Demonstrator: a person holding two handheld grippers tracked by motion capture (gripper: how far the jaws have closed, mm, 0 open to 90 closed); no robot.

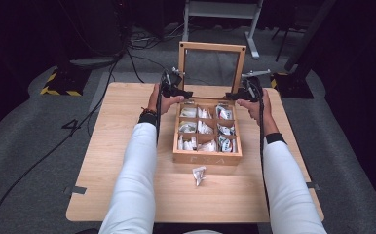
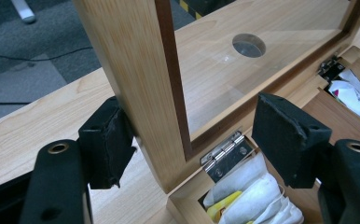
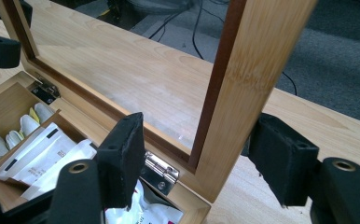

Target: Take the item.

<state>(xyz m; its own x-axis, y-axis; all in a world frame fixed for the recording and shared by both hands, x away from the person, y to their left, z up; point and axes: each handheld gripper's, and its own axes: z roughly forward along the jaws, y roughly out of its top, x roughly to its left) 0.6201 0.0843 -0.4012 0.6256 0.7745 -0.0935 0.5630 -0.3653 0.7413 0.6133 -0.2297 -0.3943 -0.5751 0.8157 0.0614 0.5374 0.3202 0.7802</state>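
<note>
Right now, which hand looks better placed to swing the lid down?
Left, probably, by a little. The left gripper has one pad touching the lid's side post. The right gripper straddles the other post, seemingly with gaps on both sides.

— What are you wearing on your arms?

— You have long white sleeves, each ending in a dark cuff, and there is a beaded band at your left wrist.

— And the tools?

— Your left gripper [image 1: 185, 93] and right gripper [image 1: 231, 95] are matte black. A black cable trails from each back along your sleeve. Up close, your pads [image 2: 107, 140] are square black foam blocks, worn at the edges, on rounded black arms with brass-ringed screw holes.
</note>
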